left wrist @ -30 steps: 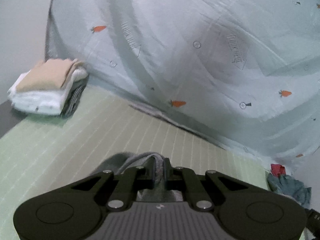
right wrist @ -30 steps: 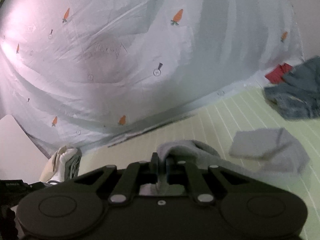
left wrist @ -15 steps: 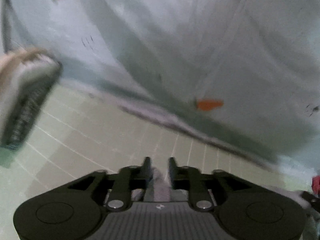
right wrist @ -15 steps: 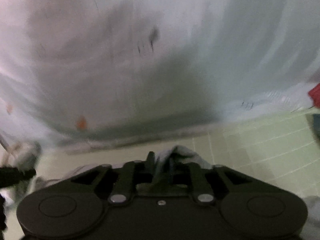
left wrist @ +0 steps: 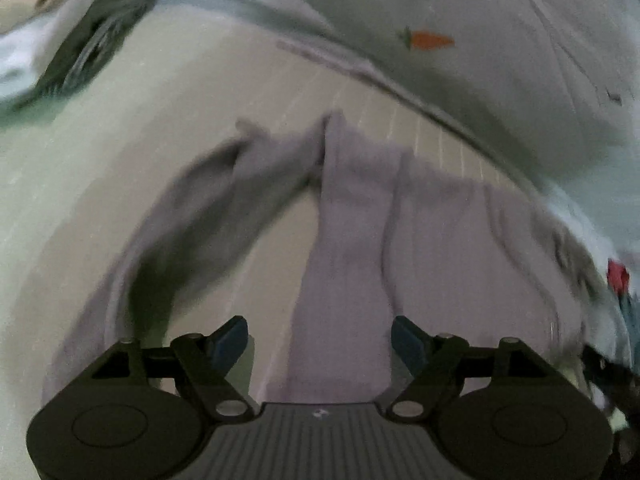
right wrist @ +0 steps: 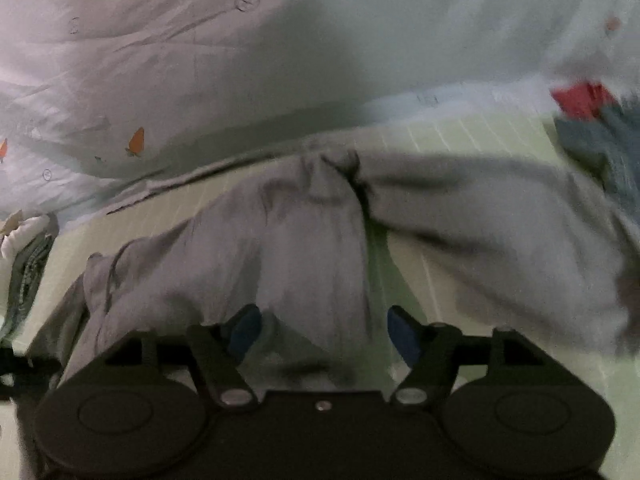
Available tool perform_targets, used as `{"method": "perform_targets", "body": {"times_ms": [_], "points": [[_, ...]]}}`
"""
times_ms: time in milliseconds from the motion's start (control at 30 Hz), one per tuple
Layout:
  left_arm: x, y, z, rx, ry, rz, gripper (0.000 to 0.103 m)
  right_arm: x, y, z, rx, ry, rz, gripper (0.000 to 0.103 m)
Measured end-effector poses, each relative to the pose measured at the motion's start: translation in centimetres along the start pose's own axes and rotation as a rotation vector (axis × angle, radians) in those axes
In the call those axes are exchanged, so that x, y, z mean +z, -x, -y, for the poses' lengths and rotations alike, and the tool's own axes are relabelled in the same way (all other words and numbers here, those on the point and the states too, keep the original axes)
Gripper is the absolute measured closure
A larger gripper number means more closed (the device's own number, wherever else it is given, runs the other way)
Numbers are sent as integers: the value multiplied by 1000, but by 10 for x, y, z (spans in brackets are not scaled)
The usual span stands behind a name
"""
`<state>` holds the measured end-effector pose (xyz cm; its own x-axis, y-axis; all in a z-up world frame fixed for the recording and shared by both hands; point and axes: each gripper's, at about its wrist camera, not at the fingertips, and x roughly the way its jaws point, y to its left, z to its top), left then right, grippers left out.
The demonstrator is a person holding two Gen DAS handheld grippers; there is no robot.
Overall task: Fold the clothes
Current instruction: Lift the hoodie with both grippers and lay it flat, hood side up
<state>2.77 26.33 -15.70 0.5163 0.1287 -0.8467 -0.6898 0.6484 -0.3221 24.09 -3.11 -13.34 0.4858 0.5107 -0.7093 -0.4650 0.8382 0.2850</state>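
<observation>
So both my grippers, left (left wrist: 319,338) & right (right wrist: 323,330), have just been opening; jaws spread, nothing pinched. Grey garment (right wrist: 304,240) lies crumpled mid-mattress (left wrist: 100,168), unfolded. Folded stack (left wrist: 60,40) at far left corner; more clothes (right wrist: 600,136) wait far right.

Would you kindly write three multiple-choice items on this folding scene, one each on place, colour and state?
1. Where does the grey garment lie?
A. On the pale green striped sheet
B. On the stack of folded clothes
C. On a wooden floor

2. What colour is the carrot print on the light quilt?
A. Blue
B. Orange
C. Black

3. How do the left tongs and right tongs stand?
A. Both clamped on the cloth
B. Only the left apart
C. Both apart

Key: 1 A, the cloth spreads over the striped sheet; 2 B, the carrot shows orange; 3 C, both have just been opening, with cloth between pads that do not press it.
</observation>
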Motion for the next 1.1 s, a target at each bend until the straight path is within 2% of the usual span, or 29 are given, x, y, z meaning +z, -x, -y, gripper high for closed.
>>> {"method": "perform_targets", "body": {"times_ms": [100,200,300,467,567,767,867,900,1033,1100], "points": [[-25,6,-3,-32,-22,-25,17,-16,6,5,26,-28,-53,30],[-37,0,-7,-69,20,-50,17,-29,9,-1,39,2,-76,27],[-43,-6,-7,-79,59,-11,13,-38,5,-4,22,12,-76,27],[-39,-12,4,-67,23,10,15,-39,0,-8,-6,75,-46,27],[-36,-15,7,-70,20,21,21,-34,-4,-4,9,71,-42,26],[-37,-15,6,-65,27,32,37,-23,-3,21,137,-175,-15,23],[-36,-13,0,-74,46,26,42,-22,6,28,116,-253,56,23],[-36,-14,-1,-79,50,24,43,-21,4,27,103,-231,44,24],[-35,-15,-2,-82,48,18,43,-26,-9,10,38,-56,-26,46],[-35,-16,0,-73,28,22,48,-30,-15,3,24,7,-48,51]]}}
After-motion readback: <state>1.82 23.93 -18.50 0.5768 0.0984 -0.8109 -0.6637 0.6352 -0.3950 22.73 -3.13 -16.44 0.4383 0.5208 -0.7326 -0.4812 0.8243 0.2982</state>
